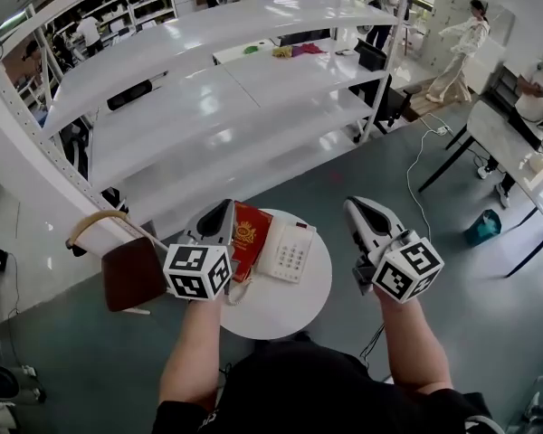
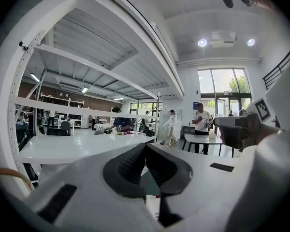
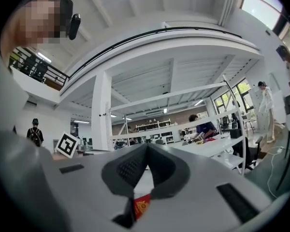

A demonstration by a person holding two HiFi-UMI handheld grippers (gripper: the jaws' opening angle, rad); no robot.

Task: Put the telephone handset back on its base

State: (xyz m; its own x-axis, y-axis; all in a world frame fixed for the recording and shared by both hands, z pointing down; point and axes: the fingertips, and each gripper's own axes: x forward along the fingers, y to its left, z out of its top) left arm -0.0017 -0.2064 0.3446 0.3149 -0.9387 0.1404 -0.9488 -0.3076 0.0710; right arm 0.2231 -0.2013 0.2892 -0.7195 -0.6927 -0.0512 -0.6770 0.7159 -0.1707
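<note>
While both grippers hover at table height, neither one holds anything. The left gripper [image 1: 222, 211] has its jaws pressed together with nothing between them. The right gripper [image 1: 357, 208] is likewise clenched and empty; only a scrap of red shows through the gap below its pads.

The round white table [image 1: 299, 310] stands directly in front of the person. On it, a red booklet [image 1: 250, 229] lies just beside the left gripper, and the telephone base [image 1: 296, 256] sits touching the booklet's right edge. The handset [image 1: 270, 247] appears to lie along the left side of the base, with its long axis running away from the person and leaning slightly right. Judged from the head view, it is already seated in its cradle, though the fit at each end is too small to confirm. The coiled cord [image 1: 238, 289] trails off the near left corner.

The handset lies to the right of the left gripper, with only the booklet between. The right gripper hangs off the table's right edge, with the keypad side between it and the handset. The left hand is therefore nearer.

Beyond the table stands white shelving [image 1: 208, 107].
</note>
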